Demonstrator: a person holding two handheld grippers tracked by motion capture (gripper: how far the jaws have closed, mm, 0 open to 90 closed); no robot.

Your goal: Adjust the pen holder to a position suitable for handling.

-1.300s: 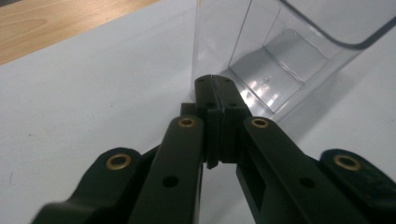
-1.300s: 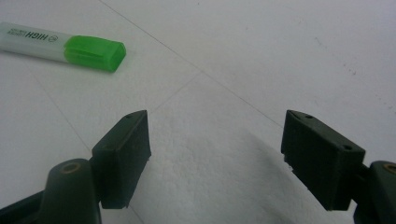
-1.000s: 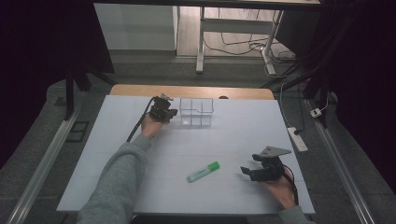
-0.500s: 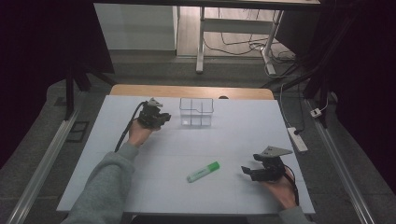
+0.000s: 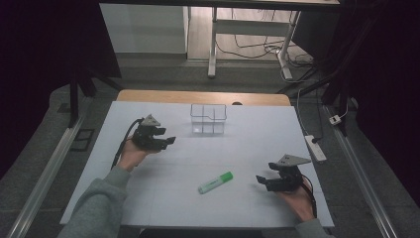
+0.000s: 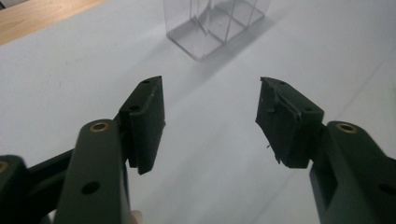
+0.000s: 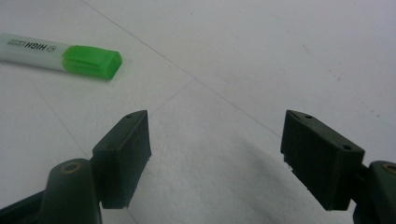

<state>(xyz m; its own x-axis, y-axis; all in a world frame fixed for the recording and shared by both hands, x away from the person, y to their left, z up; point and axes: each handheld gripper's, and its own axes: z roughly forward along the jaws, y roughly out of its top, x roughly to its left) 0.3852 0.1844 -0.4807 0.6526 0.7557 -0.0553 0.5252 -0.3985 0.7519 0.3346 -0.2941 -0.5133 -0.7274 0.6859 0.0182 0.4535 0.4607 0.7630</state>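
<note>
**Left gripper pulled back from the box; highlighter lies untouched**

Since a second ago the left gripper (image 5: 169, 141) has drawn away from the clear box (image 5: 208, 119) toward the person's side and now sits left of it, well apart. The right gripper (image 5: 261, 179) has kept its place near the front right corner.

The highlighter (image 5: 215, 182), green cap and pale body, lies flat on the white table (image 5: 257, 144), toward the front and a little right of centre. Its cap end points toward the right gripper, which is near but not touching. Both grippers have their jaws spread wide and hold nothing.

The box stands upright at the back middle of the table, split into compartments. Behind the white top a strip of wood shows. Around the table the floor is grey, the room dark, with metal rails at both sides, a power strip (image 5: 315, 147) at the right, and desk legs and cables at the back.

The right gripper view shows the highlighter (image 7: 60, 55) close up, at upper left beyond the jaws, with black lettering on its body. The left gripper view shows the box (image 6: 215, 23) ahead of the jaws, casting a soft shadow.
</note>
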